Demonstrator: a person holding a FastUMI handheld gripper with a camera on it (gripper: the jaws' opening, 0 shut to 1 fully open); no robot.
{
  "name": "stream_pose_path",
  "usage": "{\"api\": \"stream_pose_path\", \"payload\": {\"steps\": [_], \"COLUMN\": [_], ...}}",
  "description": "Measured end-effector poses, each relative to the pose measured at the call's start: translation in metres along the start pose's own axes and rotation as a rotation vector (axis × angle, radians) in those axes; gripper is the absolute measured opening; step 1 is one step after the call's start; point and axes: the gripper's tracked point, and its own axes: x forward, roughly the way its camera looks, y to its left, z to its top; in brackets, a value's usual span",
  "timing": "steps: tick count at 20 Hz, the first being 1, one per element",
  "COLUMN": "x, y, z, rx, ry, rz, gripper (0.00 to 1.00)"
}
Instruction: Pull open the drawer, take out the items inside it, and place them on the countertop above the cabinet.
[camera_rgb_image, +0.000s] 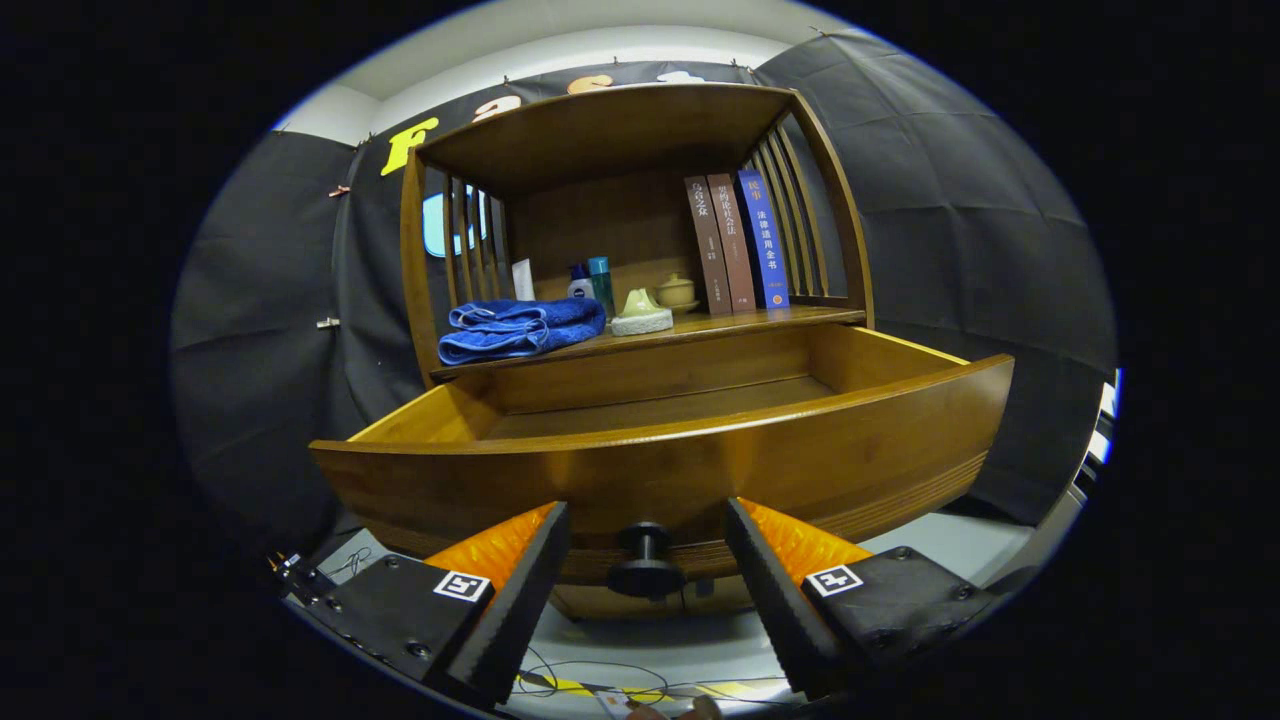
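Note:
A wooden drawer (800, 450) stands pulled out of the cabinet just ahead of my fingers; the part of its floor that shows is bare. Its dark round knob (646, 565) sits between my fingertips with a gap on each side, touched by neither. My gripper (647, 540) is open. On the countertop (760, 320) above the drawer lie a folded blue towel (520, 328), a small pale item on a white pad (641, 312), a cream lidded pot (677, 291) and two small bottles (592, 280). The front wall hides the near part of the drawer's inside.
Three upright books (738, 242) lean at the right end of the countertop under a wooden shelf roof with slatted sides. Below the drawer lies a pale floor with loose cables (600, 675) and yellow tape. Black cloth walls surround the cabinet.

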Motion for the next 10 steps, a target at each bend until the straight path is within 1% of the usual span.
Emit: {"api": "stream_pose_path", "payload": {"steps": [2,3,10], "x": [0.000,0.004,0.067], "y": [0.001,0.001,0.006], "z": [0.004,0.007,0.031], "rx": [0.005,0.008,0.017], "ry": [-0.009,-0.007,-0.013], "rz": [-0.005,-0.005,-0.003], "gripper": [0.97,0.98,0.99]}}
